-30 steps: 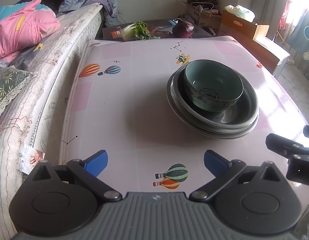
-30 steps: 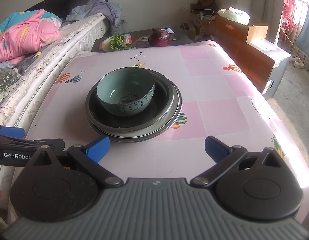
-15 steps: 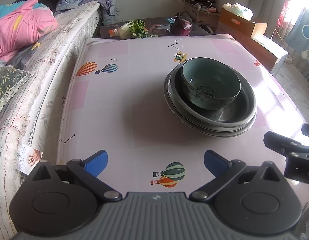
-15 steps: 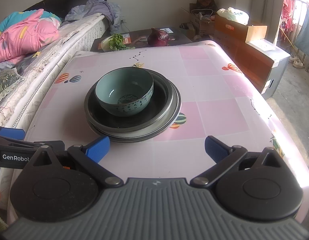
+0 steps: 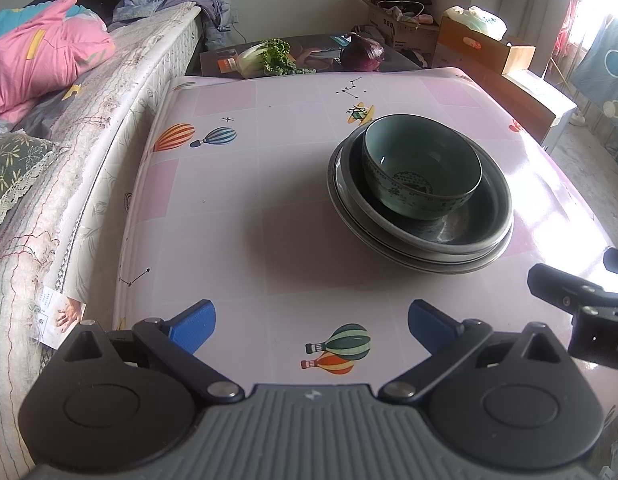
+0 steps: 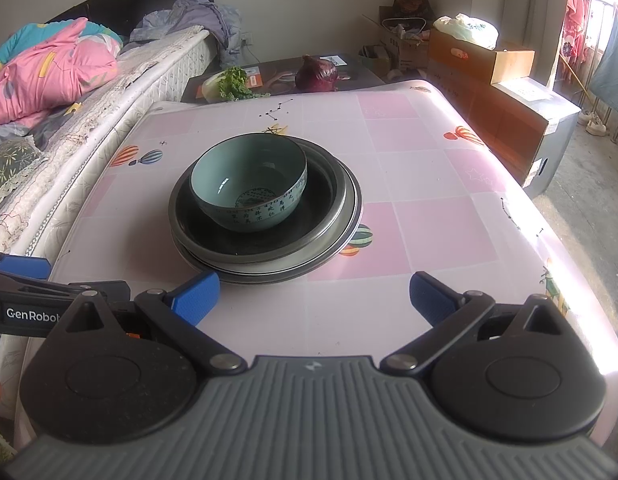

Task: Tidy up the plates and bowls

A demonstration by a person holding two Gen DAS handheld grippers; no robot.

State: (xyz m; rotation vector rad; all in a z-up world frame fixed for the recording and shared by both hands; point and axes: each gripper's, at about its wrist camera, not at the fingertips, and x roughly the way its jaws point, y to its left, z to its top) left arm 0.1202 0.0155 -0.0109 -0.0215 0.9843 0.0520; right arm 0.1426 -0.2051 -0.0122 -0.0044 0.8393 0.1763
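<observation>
One celadon-green bowl (image 6: 249,188), glazed pale inside with a band of dark characters around its outer wall and a dotted medallion at the bottom, sat in a stack of dark grey metal plates (image 6: 333,236). The bowl rested off-centre, toward the stack's far left. The stack stood on a pink checked tablecloth (image 6: 429,224) printed with hot-air balloons. It lay ahead of the right gripper (image 6: 314,294), nearer its left finger, and ahead and right of the left gripper (image 5: 311,320). Both grippers' blue-padded jaws were spread wide, grasping nothing.
</observation>
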